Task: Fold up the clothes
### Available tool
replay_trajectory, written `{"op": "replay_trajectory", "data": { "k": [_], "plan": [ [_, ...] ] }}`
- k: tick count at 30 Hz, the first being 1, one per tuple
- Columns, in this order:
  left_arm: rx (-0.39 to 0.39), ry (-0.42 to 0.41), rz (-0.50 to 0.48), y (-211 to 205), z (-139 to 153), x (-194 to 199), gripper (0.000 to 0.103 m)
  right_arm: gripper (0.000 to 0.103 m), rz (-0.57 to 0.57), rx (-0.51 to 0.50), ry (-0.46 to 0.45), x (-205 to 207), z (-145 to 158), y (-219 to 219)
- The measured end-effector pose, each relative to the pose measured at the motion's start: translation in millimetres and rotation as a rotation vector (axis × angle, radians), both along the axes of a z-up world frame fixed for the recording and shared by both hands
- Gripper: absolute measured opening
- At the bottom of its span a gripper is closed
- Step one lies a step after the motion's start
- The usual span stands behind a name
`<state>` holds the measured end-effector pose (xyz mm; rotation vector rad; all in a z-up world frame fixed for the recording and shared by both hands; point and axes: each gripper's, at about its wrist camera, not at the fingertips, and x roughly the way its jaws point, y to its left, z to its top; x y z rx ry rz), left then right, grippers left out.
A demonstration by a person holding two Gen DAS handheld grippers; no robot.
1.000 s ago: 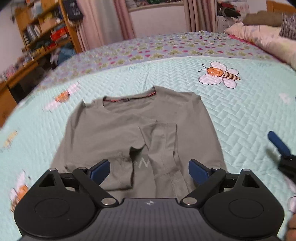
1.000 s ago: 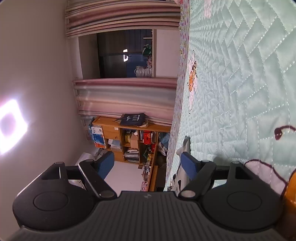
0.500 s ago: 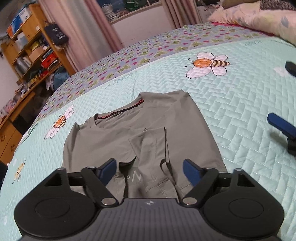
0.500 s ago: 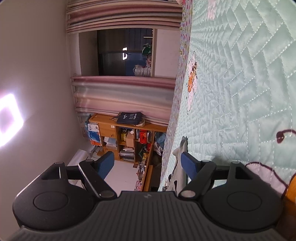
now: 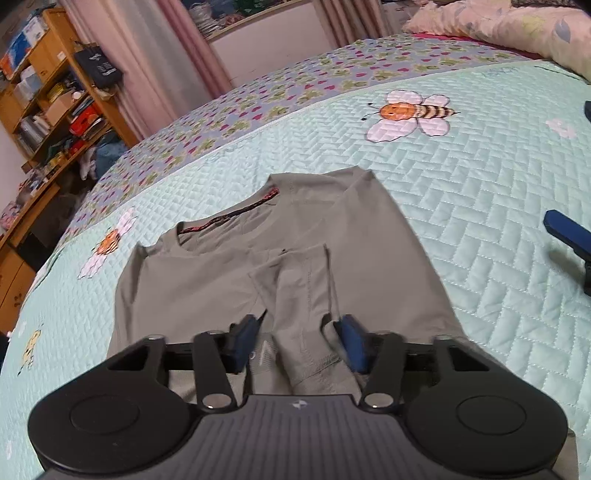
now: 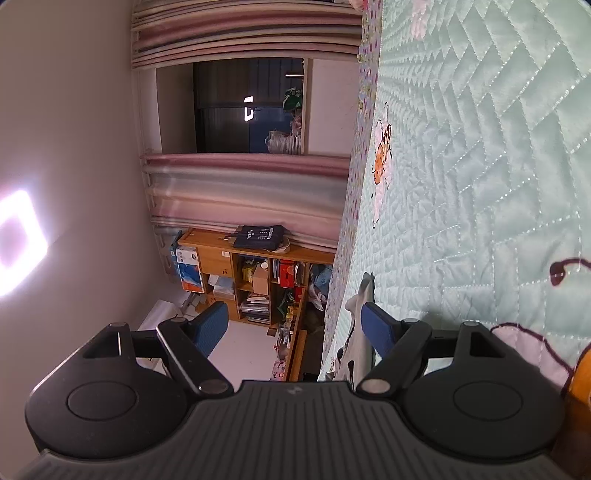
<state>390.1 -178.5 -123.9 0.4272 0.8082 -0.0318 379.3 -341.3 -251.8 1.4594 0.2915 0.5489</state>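
Note:
A grey long-sleeved shirt (image 5: 207, 291) lies flat on the mint quilted bedspread (image 5: 480, 206), collar away from me and both sleeves folded in over the body. My left gripper (image 5: 299, 341) points down at the shirt's near end. Its jaws are closing, with the folded sleeve (image 5: 303, 295) between the blue pads but not pinched tight. My right gripper (image 6: 295, 328) lies on its side on the bedspread (image 6: 480, 184), open and empty, facing the room. One of its blue fingers (image 5: 565, 230) shows at the right edge of the left wrist view.
A bee print (image 5: 410, 114) marks the quilt beyond the shirt. Pillows and bedding (image 5: 509, 26) are piled at the far right. A wooden bookshelf (image 5: 55, 92) and pink curtains (image 5: 177, 55) stand past the bed's far left edge.
The left gripper's jaws have narrowed from wide apart to close around the folded sleeve, and it has moved in lower over the shirt's near end. The right gripper has not moved.

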Motion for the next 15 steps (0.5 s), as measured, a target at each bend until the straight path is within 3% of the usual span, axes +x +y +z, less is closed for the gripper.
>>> {"op": "replay_trajectory", "data": {
  "k": [1,8,12,15],
  "plan": [
    [-0.015,0.004,-0.007,0.5,1.5,1.3,0.029,0.08,0.0,0.003,0.0,-0.1,-0.5,-0.3],
    [-0.149,0.034,0.028,17.9,10.7,13.3,0.018,0.08,-0.002,0.041,0.002,-0.3,-7.0,-4.1],
    [-0.201,0.067,0.064,29.7,10.2,19.4,0.03,0.08,-0.002,0.065,0.004,-1.2,-12.0,-7.7],
    [-0.215,0.085,0.078,33.1,9.9,22.1,0.049,0.08,0.0,0.078,0.005,-1.8,-14.3,-10.2]
  ]
}}
